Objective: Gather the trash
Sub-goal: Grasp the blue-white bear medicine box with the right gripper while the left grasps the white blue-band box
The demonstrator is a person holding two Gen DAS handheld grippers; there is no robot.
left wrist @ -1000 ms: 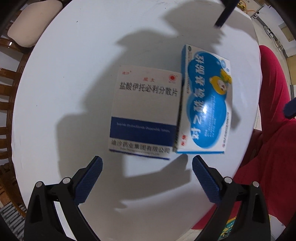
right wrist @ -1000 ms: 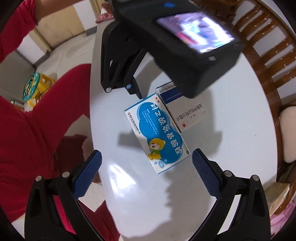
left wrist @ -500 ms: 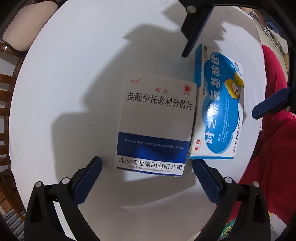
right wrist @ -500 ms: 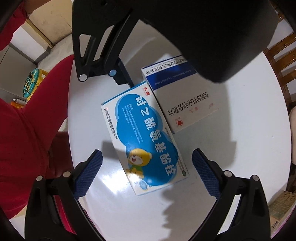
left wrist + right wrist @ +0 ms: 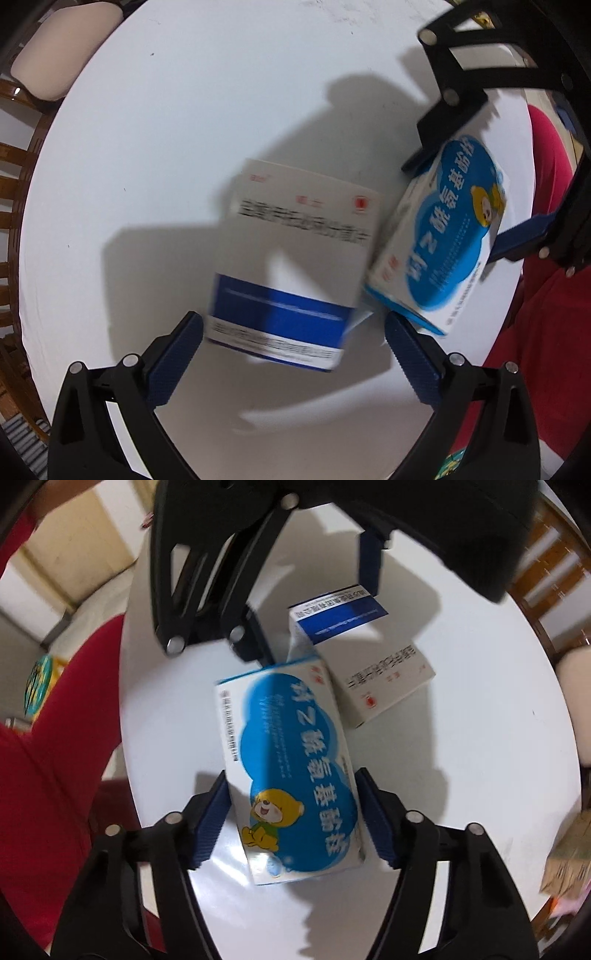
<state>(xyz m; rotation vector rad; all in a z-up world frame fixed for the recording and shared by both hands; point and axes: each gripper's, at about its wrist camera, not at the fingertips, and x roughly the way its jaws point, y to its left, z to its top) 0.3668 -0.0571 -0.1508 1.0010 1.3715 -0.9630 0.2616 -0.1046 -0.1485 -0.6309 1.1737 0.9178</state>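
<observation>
On the round white bench I have two medicine boxes lying close together. My right gripper has just been closing, and its blue pads now sit against both long sides of the blue box with the cartoon bear, so it is gripping that box; in the left wrist view the same box looks tilted, one long edge raised off the bench. My left gripper points down over the white box with the blue band, jaws spread wide, pads clear of it on either side, holding nothing. That box lies flat near the middle of the bench, blurred in the left wrist view, with its corner just beside the bear box; I cannot tell whether they touch. A person's red sleeve runs along the bench edge, and a wooden chair stands beyond the far rim.
</observation>
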